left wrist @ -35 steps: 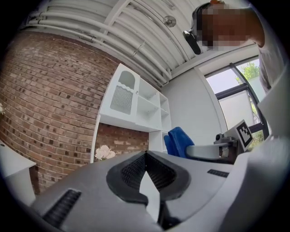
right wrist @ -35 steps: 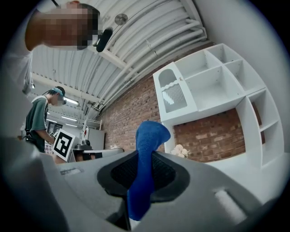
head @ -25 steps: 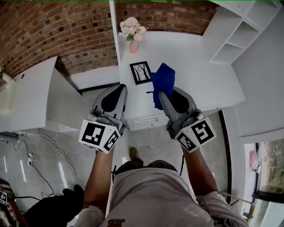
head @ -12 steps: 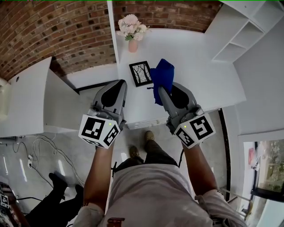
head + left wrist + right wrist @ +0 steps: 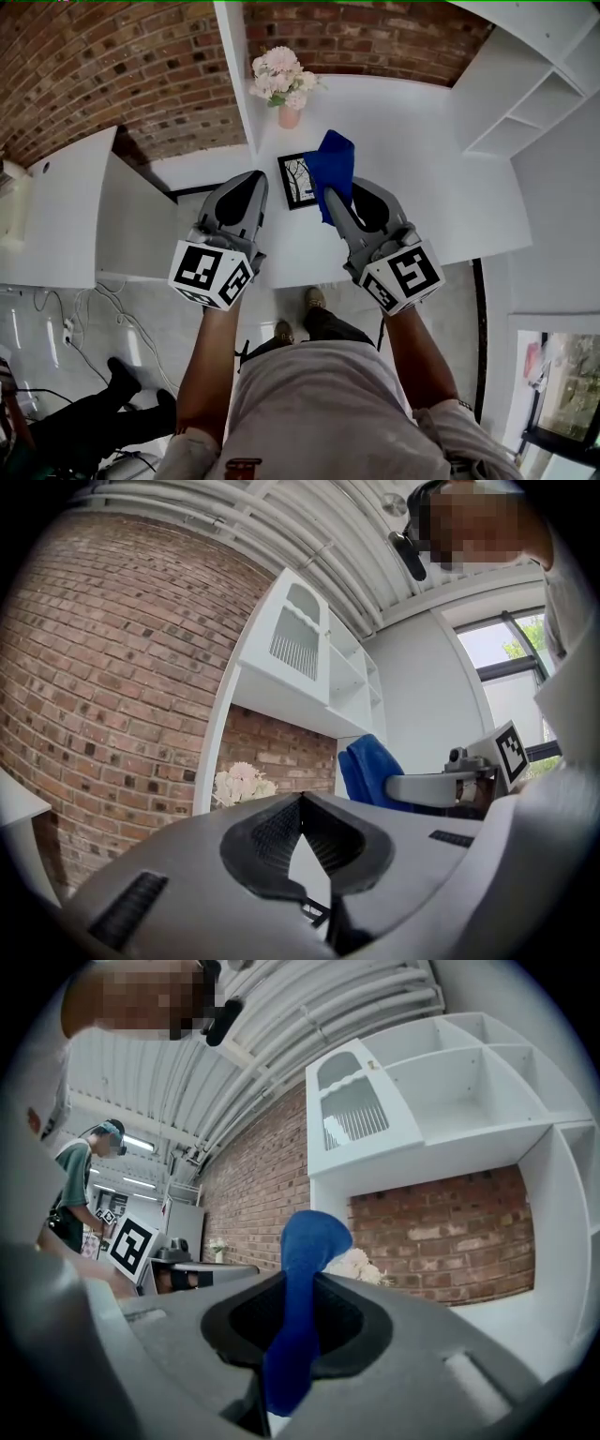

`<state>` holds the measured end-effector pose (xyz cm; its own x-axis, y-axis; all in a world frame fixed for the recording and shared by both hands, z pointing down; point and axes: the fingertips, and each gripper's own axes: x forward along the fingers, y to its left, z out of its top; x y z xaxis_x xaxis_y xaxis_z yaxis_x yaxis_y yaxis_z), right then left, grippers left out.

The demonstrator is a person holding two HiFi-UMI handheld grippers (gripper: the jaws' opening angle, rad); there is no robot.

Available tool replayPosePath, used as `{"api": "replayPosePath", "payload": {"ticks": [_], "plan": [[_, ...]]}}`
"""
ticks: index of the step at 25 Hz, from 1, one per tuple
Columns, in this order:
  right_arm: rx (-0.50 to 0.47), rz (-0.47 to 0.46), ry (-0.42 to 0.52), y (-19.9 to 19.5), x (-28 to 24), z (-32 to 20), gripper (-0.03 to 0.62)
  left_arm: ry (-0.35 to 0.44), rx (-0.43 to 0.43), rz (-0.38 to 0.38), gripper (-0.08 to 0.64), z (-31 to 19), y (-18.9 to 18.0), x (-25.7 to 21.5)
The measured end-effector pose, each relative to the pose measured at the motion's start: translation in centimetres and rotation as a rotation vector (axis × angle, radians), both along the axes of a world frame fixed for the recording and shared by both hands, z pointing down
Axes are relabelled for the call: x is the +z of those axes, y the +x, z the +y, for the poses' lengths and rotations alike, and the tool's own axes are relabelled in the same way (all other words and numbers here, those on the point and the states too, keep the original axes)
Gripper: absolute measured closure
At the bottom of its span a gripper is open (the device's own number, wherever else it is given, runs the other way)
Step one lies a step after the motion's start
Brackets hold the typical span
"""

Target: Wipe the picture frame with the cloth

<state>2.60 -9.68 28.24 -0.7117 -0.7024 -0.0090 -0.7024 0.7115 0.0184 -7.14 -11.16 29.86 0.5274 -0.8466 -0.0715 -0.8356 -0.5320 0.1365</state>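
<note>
A small black picture frame (image 5: 296,181) with a tree print lies flat on the white table (image 5: 412,159), just ahead of both grippers. My right gripper (image 5: 332,194) is shut on a blue cloth (image 5: 332,169), which stands up from its jaws and overlaps the frame's right edge in the head view. That cloth (image 5: 298,1307) fills the jaw gap in the right gripper view. To the frame's left, my left gripper (image 5: 257,178) is shut with nothing in it, near the table's left edge. In the left gripper view the blue cloth (image 5: 370,772) shows off to the right.
A pink vase of pale flowers (image 5: 283,82) stands at the table's back left corner by the brick wall (image 5: 112,66). White shelving (image 5: 539,89) rises at the right. A lower white counter (image 5: 56,216) sits to the left. Another person (image 5: 75,427) is on the floor side, bottom left.
Both grippers have moved forward toward the table and the frame. The blue cloth now overlaps the frame's right edge; before it hung beside it. The person has stepped closer.
</note>
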Motion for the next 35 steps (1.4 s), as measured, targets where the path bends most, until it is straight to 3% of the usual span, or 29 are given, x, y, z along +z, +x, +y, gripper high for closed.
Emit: {"api": "replayPosePath", "payload": {"ticks": [7,15,24,35], "plan": [[-0.062,0.009,-0.048,0.1,1.7,-4.6,0.525,-0.065,-0.055,-0.032,0.560,-4.2,0.8,2.3],[-0.090,0.040,-0.152,0.5,5.4,-8.3,0.525,-0.227,-0.124,-0.050,0.560,-7.2,0.5,7.1],[-0.076,0.095,-0.265,-1.3,9.5,-11.2,0.525,-0.469,-0.087,-0.054,0.549,-9.4,0.3,13.6],[-0.054,0.192,-0.400,-3.4,14.7,-13.8,0.524,-0.683,-0.027,-0.105,0.441,-11.4,0.3,19.8]]}}
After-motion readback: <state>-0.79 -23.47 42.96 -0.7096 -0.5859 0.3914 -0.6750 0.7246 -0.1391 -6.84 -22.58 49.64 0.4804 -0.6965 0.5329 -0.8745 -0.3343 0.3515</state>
